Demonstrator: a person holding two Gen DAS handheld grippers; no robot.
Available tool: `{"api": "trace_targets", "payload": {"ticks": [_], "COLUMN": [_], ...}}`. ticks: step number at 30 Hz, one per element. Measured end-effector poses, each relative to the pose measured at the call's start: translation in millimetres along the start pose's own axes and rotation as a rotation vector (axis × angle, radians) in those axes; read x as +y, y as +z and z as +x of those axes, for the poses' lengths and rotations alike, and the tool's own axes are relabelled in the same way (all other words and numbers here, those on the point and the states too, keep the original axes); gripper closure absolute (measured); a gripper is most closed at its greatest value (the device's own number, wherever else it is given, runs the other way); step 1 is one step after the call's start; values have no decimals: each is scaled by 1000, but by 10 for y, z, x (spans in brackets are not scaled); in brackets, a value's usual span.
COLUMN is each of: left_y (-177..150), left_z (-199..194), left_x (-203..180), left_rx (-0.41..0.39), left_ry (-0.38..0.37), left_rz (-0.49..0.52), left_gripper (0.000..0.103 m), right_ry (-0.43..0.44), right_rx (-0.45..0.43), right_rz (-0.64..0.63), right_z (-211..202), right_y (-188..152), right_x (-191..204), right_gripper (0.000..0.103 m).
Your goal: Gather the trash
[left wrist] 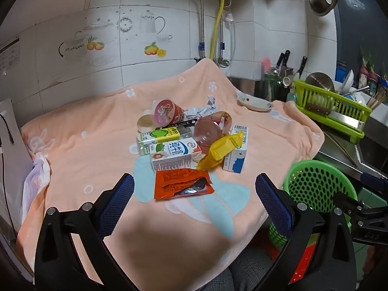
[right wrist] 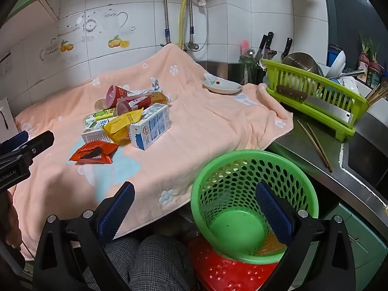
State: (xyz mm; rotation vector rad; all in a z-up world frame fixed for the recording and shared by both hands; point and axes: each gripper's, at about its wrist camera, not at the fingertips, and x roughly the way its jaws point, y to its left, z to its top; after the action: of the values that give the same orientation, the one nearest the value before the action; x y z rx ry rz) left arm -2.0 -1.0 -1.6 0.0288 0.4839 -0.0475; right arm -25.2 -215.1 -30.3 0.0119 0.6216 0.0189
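The left gripper (left wrist: 194, 186) hangs with its jaws wide apart and nothing between them, just short of the torn orange wrapper (left wrist: 183, 186), which lies flat on the peach towel (left wrist: 97, 160) as the nearest piece of the trash pile. Behind the wrapper, a white milk carton (left wrist: 175, 154) lies on its side, with a green-and-yellow drink box (left wrist: 158, 137) behind it. A yellow packet (left wrist: 222, 149) leans against a blue-and-white carton (left wrist: 236, 151), and a clear bottle (left wrist: 211, 131), a red cup (left wrist: 166, 112) and crumpled paper (left wrist: 201, 110) lie farther back. The right gripper (right wrist: 194, 209) is also spread open and empty, above the rim of the green basket (right wrist: 228, 169), which stands beside the towel's edge; its floor looks bare. Beyond the pile a small dish (right wrist: 222, 86) rests on the towel near a lime dish rack (right wrist: 312, 99).
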Motion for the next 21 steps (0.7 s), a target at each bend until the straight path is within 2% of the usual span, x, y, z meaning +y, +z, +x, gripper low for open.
{"api": "trace_targets", "payload": {"ticks": [11,21], "left_y": [5,34], "left_z": [5,28], "left_x": [1,59], "left_rx": [-22,-25], "left_ry": [46,47], "left_rz": [33,25], "left_gripper": [5,5], "right_ry": [5,8], "right_rx": [-4,4], "right_rz": [-3,0], "right_z": [44,132], "right_y": [-3,-16], "right_x": [12,30], "right_gripper": [6,6]}}
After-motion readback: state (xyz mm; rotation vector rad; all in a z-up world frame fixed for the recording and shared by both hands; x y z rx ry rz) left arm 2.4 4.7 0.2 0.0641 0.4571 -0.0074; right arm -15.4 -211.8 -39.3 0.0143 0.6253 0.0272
